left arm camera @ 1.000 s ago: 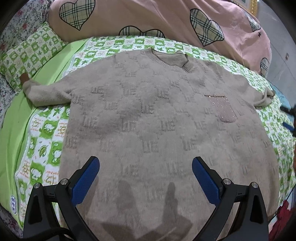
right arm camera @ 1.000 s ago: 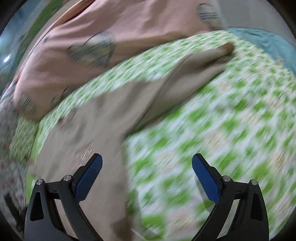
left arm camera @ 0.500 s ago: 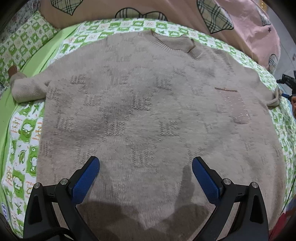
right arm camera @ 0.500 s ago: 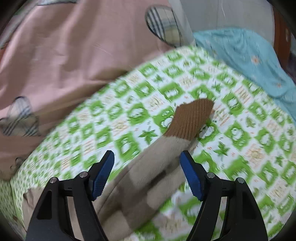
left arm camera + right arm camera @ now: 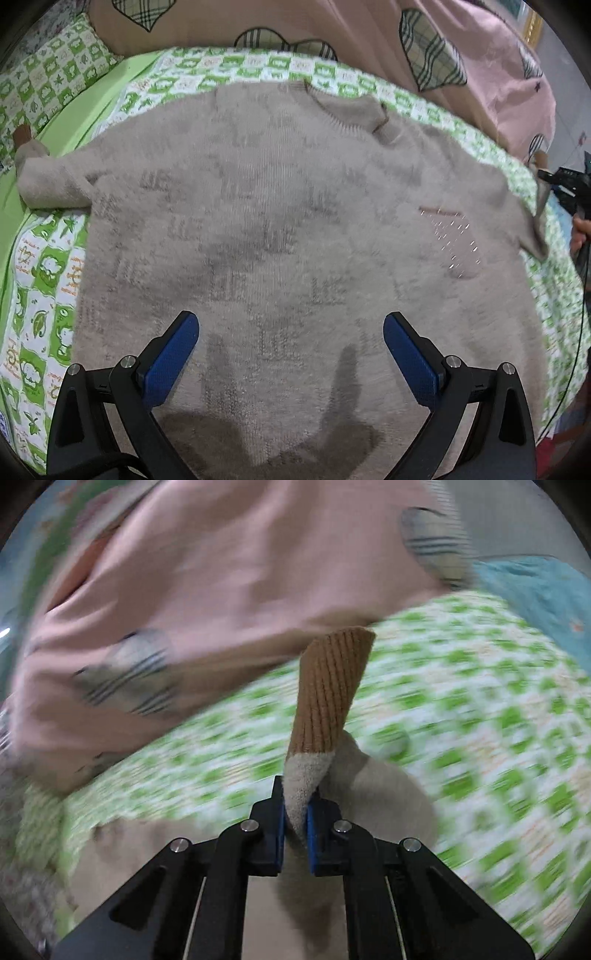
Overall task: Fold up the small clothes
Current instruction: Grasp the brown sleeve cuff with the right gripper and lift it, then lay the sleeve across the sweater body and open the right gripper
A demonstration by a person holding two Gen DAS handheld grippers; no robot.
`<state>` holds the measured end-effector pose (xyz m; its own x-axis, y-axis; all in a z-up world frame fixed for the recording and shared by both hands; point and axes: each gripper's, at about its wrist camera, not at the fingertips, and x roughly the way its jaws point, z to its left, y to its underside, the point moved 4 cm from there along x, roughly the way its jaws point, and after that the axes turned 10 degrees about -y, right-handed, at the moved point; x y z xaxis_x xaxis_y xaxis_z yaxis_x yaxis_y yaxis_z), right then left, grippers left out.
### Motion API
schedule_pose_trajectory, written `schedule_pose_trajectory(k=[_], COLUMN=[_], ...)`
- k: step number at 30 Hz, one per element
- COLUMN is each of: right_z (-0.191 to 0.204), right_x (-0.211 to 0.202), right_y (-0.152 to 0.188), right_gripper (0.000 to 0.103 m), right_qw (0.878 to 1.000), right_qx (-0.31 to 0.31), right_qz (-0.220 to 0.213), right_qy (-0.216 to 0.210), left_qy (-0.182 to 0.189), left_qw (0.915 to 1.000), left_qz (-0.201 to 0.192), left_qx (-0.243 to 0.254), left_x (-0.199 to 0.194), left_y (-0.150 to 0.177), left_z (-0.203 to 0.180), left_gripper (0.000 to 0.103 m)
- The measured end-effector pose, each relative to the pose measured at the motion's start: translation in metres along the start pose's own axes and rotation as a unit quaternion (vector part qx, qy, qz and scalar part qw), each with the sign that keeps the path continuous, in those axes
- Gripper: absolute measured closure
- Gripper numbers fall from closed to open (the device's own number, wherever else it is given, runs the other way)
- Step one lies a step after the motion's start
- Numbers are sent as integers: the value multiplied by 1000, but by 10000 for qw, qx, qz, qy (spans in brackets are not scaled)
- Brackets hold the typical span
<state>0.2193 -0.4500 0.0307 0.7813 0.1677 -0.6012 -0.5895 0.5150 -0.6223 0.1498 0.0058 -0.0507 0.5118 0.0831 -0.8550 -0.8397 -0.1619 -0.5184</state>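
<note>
Pinching hard, the right gripper (image 5: pixel 295 818) has just snapped its blue pads together on the sweater's (image 5: pixel 295 236) right sleeve (image 5: pixel 317 775), and the brown ribbed cuff (image 5: pixel 332 690) stands straight up out of the jaws, its long axis pointing toward the pink quilt (image 5: pixel 236 572) at the bed's head. Over on the other side, the left gripper (image 5: pixel 291 350) hangs wide open above the hem, nothing between its pads. That beige sweater lies face up, flat on the green checked sheet (image 5: pixel 48 266), collar toward the quilt, hem toward the near edge, the other sleeve stretching off to the left edge.
</note>
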Motion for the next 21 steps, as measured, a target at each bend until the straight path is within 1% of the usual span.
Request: schedule_pose_trajectory(k=[2, 4, 5, 6, 7, 10, 11, 12, 14, 16, 17, 21], right_z=[37, 82, 109, 125, 152, 203, 222, 233, 262, 282, 291, 309], right_x=[10, 24, 32, 39, 48, 70, 80, 86, 98, 107, 111, 127], right_y=[15, 37, 52, 60, 75, 110, 124, 133, 160, 179, 190, 214], right_gripper=[93, 93, 93, 93, 93, 93, 93, 93, 93, 93, 93, 92], right_qw=[9990, 9953, 9915, 9890, 9843, 9730, 9675, 9642, 9531, 9432, 9389, 9319], right_qx=[-174, -379, -498, -572, -725, -999, -1067, -1111, -1244, -1314, -1379, -1504], right_qz=[141, 334, 458, 540, 677, 956, 1082, 1160, 1380, 1555, 1641, 1886], right_qy=[-389, -826, -1108, -1255, -1459, -1850, -2020, -2110, -2388, -2624, -2692, -2710], left_qy=[61, 94, 92, 115, 159, 200, 229, 250, 325, 439, 520, 722], left_qw=[9999, 9998, 9997, 9995, 9992, 9982, 9977, 9972, 9959, 9945, 9935, 9915], left_qz=[-47, -77, -81, -83, -81, -98, -100, -103, -123, -148, -163, -248], left_qx=[-74, -162, -204, -281, -350, -562, -633, -694, -833, -942, -1003, -1054], left_x=[-6, -12, -14, -17, -20, -26, -27, -27, -28, -27, -28, -30], left_y=[-2, -1, 1, 2, 5, 7, 8, 7, 6, 4, 3, -1], left_z=[4, 12, 17, 23, 28, 47, 53, 57, 68, 74, 77, 81], left_gripper=[3, 3, 3, 3, 3, 3, 3, 3, 3, 3, 3, 3])
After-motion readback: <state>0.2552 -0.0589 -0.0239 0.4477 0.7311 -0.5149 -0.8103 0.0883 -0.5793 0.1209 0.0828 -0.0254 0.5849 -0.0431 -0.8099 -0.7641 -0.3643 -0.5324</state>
